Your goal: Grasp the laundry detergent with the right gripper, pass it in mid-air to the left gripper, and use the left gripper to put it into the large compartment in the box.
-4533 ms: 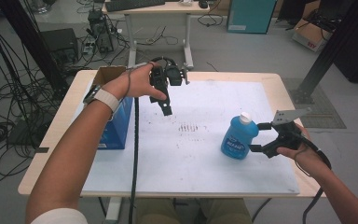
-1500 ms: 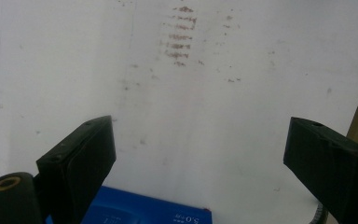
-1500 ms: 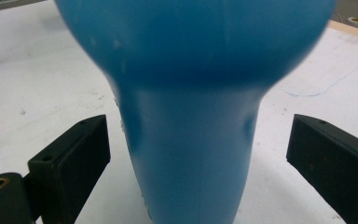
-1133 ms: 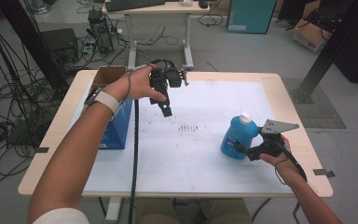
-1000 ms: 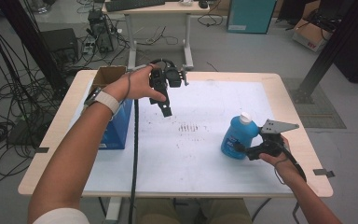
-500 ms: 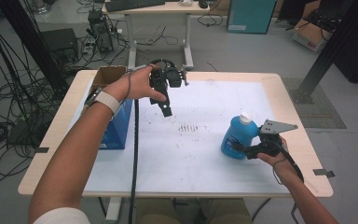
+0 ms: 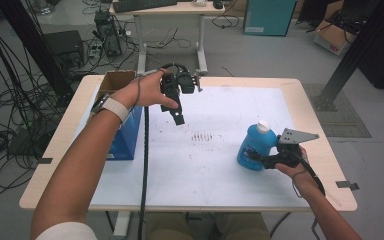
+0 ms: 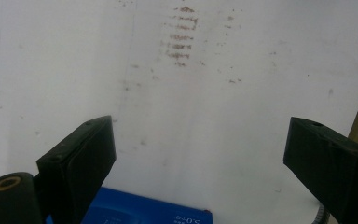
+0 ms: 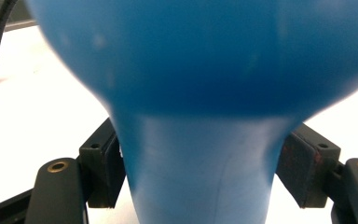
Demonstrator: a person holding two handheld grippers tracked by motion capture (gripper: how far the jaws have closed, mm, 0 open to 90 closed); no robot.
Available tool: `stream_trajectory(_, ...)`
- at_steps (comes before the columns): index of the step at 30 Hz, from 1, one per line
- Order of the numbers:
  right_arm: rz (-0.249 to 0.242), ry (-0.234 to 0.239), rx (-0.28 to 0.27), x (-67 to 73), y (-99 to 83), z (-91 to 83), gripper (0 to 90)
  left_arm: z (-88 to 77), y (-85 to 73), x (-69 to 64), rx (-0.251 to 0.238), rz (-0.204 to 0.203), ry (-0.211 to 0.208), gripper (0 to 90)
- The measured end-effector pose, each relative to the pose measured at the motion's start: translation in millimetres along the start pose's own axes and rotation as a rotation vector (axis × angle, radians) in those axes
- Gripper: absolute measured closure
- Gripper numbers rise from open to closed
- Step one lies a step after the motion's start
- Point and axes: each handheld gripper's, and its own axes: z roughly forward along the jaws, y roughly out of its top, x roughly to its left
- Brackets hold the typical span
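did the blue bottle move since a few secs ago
No. The blue bottle stands the same way right of the brown marks; the right gripper has just been closing around it.

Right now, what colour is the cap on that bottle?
White, on a blue bottle; the cap shows best in the high view.

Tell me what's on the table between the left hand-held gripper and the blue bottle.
In the high view, only the white table sheet with a patch of brownish smudge marks lies between the left hand-held gripper and the blue bottle.
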Motion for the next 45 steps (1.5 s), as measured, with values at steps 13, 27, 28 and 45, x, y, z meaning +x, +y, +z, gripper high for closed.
stream_trajectory(13,-0.021,0.023,-0.005,1.3,0.3,0.3,39.7,0.2,-0.8,1.1,0.004,-0.001,-0.004,9.5)
stream_trajectory(27,-0.032,0.029,-0.008,2.0,-0.1,0.0,42.0,0.1,-0.3,0.5,0.003,-0.001,-0.003,9.5)
stream_trajectory(28,-0.033,0.028,-0.008,2.1,-0.1,0.0,42.1,0.3,-0.3,0.1,-0.002,-0.008,-0.003,9.5)
stream_trajectory(45,-0.038,0.033,-0.019,1.8,-1.4,0.1,42.6,1.1,1.2,0.0,-0.006,-0.006,-0.006,9.6)
